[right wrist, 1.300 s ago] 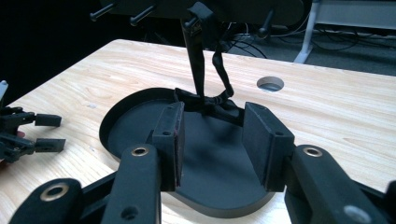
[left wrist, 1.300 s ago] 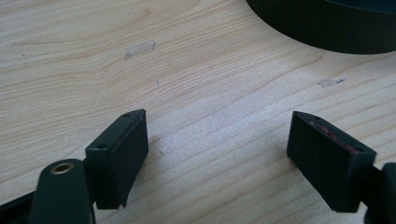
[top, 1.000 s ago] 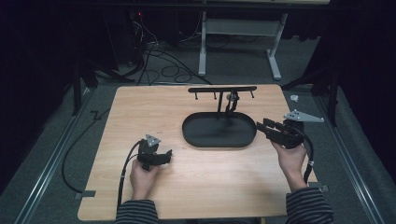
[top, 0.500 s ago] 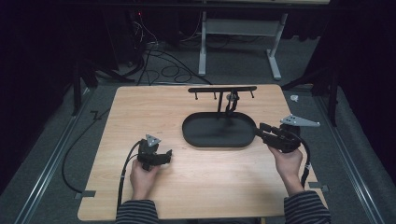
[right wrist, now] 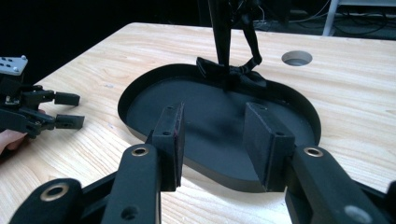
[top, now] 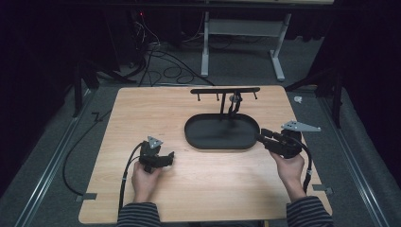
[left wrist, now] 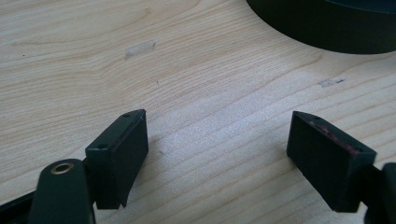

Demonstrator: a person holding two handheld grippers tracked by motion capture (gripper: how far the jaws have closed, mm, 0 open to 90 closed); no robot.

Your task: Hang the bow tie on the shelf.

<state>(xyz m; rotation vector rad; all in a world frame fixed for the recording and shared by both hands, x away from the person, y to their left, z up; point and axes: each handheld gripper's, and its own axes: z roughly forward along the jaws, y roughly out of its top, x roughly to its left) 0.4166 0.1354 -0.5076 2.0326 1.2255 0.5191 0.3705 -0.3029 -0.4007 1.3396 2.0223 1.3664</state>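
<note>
Lower left of the high view: left hand-held gripper (top: 166,158), jaws spread wide over bare table (top: 142,109), grasping nothing; in the left gripper view just wood grain between the two pads (left wrist: 119,154), and the tray's dark wall curving across the upper right corner.

Lower right of the high view: right hand-held gripper (top: 264,135), also released, jaws parted and empty, tips right at the near right rim of the oval tray (top: 196,139). Clearly the nearer of the two hands to the work; the left one well apart from it.

Beyond that, in the right gripper view: tray floor straight ahead between the jaws, then the black bow tie (right wrist: 231,72) in the upper middle of the frame, lying at the foot of the stand's post (right wrist: 219,32), its strap looping upward. Long axis of the bow running roughly across the frame, crosswise to the gripper's line of approach.

Likely next: a straight push forward across the tray, jaws probably needing a turn to close across the knot.
</note>
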